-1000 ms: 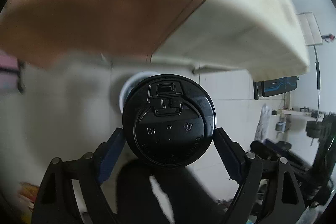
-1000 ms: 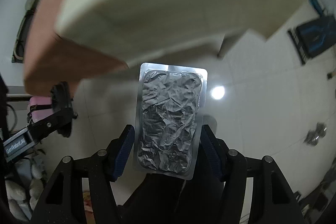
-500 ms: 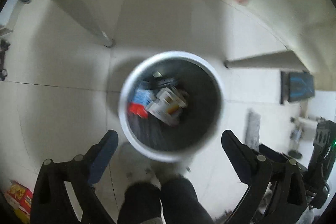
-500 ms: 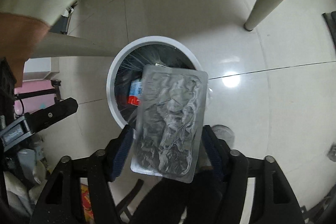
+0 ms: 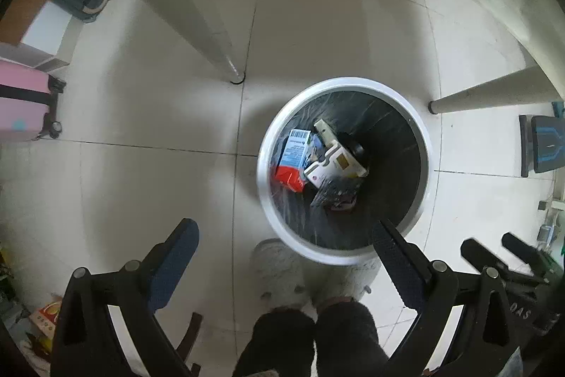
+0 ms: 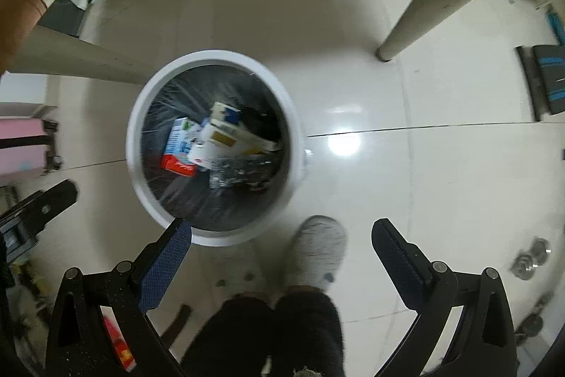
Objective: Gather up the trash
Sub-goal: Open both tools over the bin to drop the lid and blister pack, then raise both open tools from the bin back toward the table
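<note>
A round white trash bin (image 5: 344, 85) with a black liner stands on the tiled floor below me; it also shows in the right wrist view (image 6: 212, 57). Inside lie a blue-and-white carton (image 5: 296, 149), a red carton (image 5: 287, 177), a white box (image 5: 335, 163), the black cup (image 5: 355, 147) and the silver foil pack (image 6: 240, 174). My left gripper (image 5: 286, 237) is open and empty above the bin's near rim. My right gripper (image 6: 281, 235) is open and empty, just right of the bin.
White table legs (image 5: 197, 23) (image 5: 494, 94) (image 6: 423, 20) stand around the bin. The person's light shoes (image 5: 279, 271) (image 6: 319, 249) and dark trousers are at the bin's near side. A pink suitcase (image 5: 21, 105) is at the left, a blue-and-black object (image 5: 543, 147) at the right.
Both grippers swung from under the table down over the bin. The left let go of the black cup, then the right opened and dropped the foil pack into the bin.
</note>
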`<act>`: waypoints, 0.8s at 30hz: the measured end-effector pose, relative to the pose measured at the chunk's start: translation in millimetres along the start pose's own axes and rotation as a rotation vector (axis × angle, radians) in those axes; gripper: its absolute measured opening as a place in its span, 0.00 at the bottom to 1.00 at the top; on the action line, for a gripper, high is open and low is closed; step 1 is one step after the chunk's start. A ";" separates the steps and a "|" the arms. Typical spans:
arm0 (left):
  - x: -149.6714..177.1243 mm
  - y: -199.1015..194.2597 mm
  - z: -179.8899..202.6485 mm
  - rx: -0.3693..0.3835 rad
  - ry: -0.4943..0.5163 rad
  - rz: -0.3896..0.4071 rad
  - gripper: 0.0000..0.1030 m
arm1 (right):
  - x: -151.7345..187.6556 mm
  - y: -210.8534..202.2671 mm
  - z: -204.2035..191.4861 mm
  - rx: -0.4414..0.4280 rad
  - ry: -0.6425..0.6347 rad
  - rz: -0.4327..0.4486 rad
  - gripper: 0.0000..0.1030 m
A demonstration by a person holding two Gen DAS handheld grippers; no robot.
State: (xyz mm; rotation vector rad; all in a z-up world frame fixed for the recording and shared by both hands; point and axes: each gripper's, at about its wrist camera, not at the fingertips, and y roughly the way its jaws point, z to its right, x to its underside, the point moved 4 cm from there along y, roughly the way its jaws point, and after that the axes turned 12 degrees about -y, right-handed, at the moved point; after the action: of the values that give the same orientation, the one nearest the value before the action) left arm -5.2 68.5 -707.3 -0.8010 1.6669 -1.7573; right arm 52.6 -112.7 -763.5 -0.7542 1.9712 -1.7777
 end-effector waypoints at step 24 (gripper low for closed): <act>47.8 -156.3 2.7 0.021 0.032 0.042 0.98 | 30.5 -180.6 -25.7 0.049 0.007 0.063 1.00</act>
State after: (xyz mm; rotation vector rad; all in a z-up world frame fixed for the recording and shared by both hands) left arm -35.5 38.1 -549.6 -0.7269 1.6711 -1.7644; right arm 37.8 -121.4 -579.4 -0.6638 1.9269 -1.7877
